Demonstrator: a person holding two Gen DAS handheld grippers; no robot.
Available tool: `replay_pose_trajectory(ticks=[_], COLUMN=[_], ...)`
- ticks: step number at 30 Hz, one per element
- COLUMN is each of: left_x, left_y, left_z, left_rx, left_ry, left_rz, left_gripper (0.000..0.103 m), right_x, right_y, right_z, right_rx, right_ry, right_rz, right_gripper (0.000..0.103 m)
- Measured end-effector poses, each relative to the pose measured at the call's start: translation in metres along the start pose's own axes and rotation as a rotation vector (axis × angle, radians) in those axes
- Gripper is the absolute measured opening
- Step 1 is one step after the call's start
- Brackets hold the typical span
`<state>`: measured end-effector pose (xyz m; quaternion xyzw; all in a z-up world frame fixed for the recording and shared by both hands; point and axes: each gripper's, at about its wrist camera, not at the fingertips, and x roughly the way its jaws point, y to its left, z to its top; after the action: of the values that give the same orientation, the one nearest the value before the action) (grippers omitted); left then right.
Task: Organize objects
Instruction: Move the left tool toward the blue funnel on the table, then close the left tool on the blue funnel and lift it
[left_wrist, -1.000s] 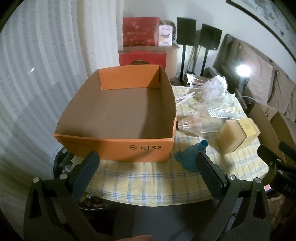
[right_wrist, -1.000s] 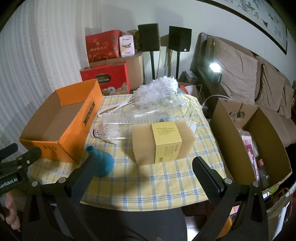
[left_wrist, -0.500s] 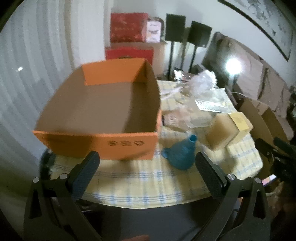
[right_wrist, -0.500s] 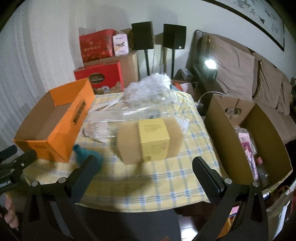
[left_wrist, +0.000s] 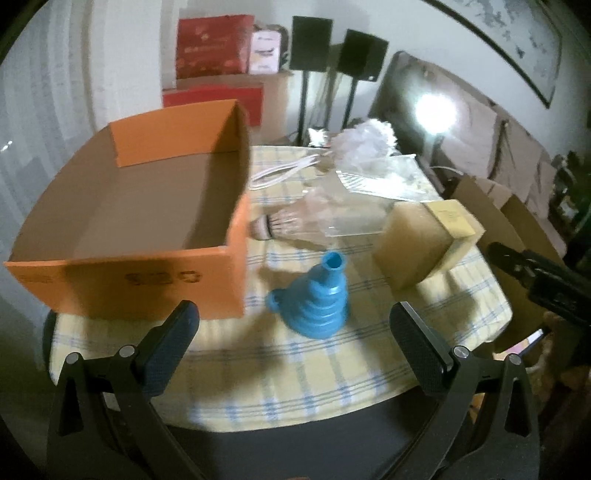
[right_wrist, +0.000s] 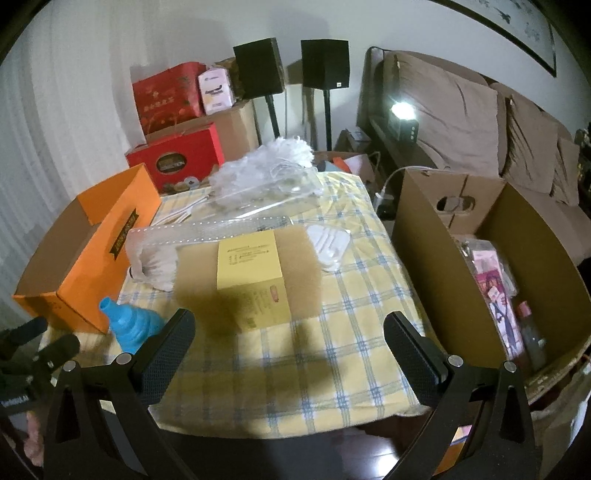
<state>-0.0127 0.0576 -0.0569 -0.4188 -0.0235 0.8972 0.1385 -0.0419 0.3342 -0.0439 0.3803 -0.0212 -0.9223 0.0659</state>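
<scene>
Left wrist view: left gripper (left_wrist: 293, 319) is hovering over the near edge of the table (left_wrist: 325, 376), fingers spread wide apart, gripping nothing. Blue funnel (left_wrist: 314, 299) is standing wide end down on the checked cloth, between the fingertips and just beyond them. Orange box (left_wrist: 129, 258) is sitting at 10 o'clock from the funnel, open-topped, inside bare cardboard; its near corner is just beside the funnel. Shuttlecock tube (left_wrist: 314, 221) is lying at 12 o'clock from the funnel, clear, on its side. Sponge block (left_wrist: 424, 240) with a yellow paper band is resting at 2 o'clock. White duster (left_wrist: 364, 142) is lying at the far side of the table. Picture is somewhat blurred.

Right wrist view: right gripper (right_wrist: 290, 330) is hanging over the near table edge, fingers also wide apart and empty. Sponge block (right_wrist: 251, 273) is lying just ahead at 12 o'clock. Funnel (right_wrist: 129, 325) is showing at 9 o'clock, beside the orange box (right_wrist: 92, 258). Brown carton (right_wrist: 480, 266) is standing off the table at 3 o'clock, holding packets.
</scene>
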Motion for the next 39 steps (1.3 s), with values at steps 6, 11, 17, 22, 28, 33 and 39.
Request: replay_pose_trajectory(ticks=[6,11,17,22,28,33,39], left_x=[0.010,0.021,0.030,0.043,0.060,0.074,0.068], left_y=[-0.005,-0.006,-0.007,-0.013,-0.018,-0.017,-0.013], left_z=[0.002,0.002,0.002,0.002,0.003,0.001,-0.001], left_rx=[-0.010,-0.029,-0.045,-0.136,-0.167,-0.173,-0.177], left_ry=[-0.016,-0.009,-0.023,-0.024,-0.014,0.009,0.001], left_rz=[-0.057,-0.037,-0.023,0.095,0.130,0.139,0.120], left_gripper=[0.099,0.097,0.091,0.081,0.069,0.042,0.039], right_x=[0.016,0.020,0.019,0.015,0.012,0.011,0.010], right_y=[-0.008,-0.017,-0.015,-0.013,-0.013,-0.015,-0.018], right_z=[0.002,0.000,-0.002,-0.003,-0.005,-0.006,-0.006], right_rx=[0.011,0.033,0.028,0.034,0.027,0.031,0.039], right_ry=[0.015,0.023,0.025,0.015,0.017,0.019,0.017], right_rz=[0.010,0.030,0.056,0.083,0.081,0.089,0.100], right_gripper=[0.103,0.103,0.103,0.103,0.103,0.103,0.103])
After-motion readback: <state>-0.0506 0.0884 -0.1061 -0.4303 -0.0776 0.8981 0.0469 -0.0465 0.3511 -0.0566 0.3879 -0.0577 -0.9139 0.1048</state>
